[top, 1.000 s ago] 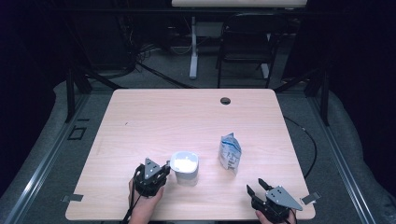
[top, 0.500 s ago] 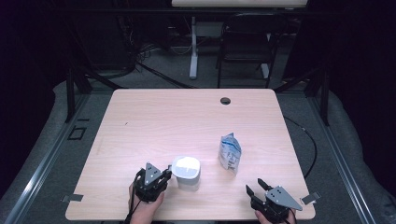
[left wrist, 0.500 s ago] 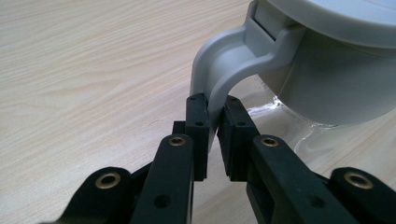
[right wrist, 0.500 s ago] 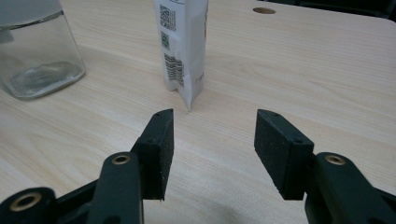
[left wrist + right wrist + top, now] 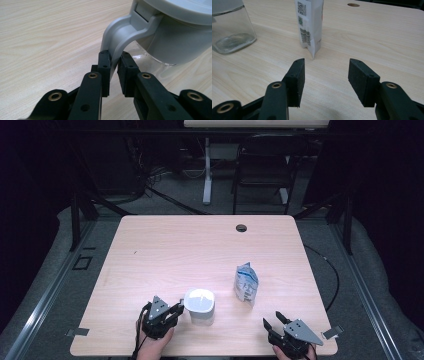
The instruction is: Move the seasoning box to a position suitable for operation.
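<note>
A clear jug (image 5: 199,306) with a grey lid stands near the table's front edge, and its glass body (image 5: 230,27) appears at the upper left of the right gripper view. My left gripper (image 5: 179,309) is just left of it, shut on the jug's grey handle (image 5: 120,32), with both pads (image 5: 103,62) pressed against the handle's lower end. A white printed pouch (image 5: 246,283) stands upright to the jug's right. My right gripper (image 5: 274,321) rests at the front right, open and holding nothing, with the pouch (image 5: 310,25) straight ahead of it.
The wooden table (image 5: 200,245) has a round cable hole (image 5: 241,228) near its far edge. A chair and table legs stand on the floor beyond. Dark rails run along both sides of the table.
The jug and my left gripper have slid a little toward the near edge together. The right gripper and the pouch have stayed put.
</note>
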`<state>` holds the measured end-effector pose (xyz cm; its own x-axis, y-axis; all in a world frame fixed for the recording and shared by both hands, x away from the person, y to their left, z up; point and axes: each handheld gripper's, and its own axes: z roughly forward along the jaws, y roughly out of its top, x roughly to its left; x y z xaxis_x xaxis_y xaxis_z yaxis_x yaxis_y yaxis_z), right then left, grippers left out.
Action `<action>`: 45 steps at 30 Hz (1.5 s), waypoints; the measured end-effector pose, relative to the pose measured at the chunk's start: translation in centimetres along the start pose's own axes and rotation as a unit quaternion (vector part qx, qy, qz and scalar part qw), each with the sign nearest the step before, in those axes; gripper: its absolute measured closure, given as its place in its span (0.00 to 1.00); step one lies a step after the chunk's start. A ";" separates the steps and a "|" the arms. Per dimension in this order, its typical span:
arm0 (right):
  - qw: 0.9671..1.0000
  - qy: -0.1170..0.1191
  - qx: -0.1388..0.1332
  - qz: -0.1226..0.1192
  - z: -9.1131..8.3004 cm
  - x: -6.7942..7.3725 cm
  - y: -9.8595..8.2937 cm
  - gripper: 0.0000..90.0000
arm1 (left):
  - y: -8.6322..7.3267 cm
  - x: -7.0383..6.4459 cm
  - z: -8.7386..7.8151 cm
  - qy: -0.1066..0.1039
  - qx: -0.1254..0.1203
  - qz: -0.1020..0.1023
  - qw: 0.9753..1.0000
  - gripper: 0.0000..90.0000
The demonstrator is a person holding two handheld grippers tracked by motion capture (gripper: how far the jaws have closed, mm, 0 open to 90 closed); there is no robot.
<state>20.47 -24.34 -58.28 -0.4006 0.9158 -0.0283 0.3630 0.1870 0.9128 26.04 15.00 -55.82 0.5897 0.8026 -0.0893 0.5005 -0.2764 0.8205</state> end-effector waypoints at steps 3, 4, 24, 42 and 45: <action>1.000 0.001 0.000 -0.004 0.0 0.1 0.1 0.53 | -0.2 -0.1 -0.2 -0.001 -0.001 0.004 1.000 0.90; 1.000 0.002 -0.001 -0.004 0.0 0.1 0.1 0.53 | -0.2 -0.1 -0.2 -0.002 0.000 0.004 1.000 0.90; 1.000 0.007 -0.004 -0.006 0.1 0.7 0.2 0.53 | -0.9 -0.7 -1.1 0.008 -0.003 0.007 1.000 0.91; 1.000 0.013 -0.003 -0.010 0.3 1.0 0.3 0.53 | -1.6 -1.0 -1.8 -0.006 -0.010 0.002 1.000 0.89; 1.000 0.013 -0.004 -0.011 0.3 1.1 0.3 0.53 | -1.6 -0.9 -1.8 -0.009 -0.011 0.001 1.000 0.88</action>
<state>20.43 -23.20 -58.18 -0.4291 0.9025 -0.0374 0.3479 0.2034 0.9152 23.59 15.66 -56.06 0.6020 0.7926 -0.0971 0.4857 -0.2669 0.8324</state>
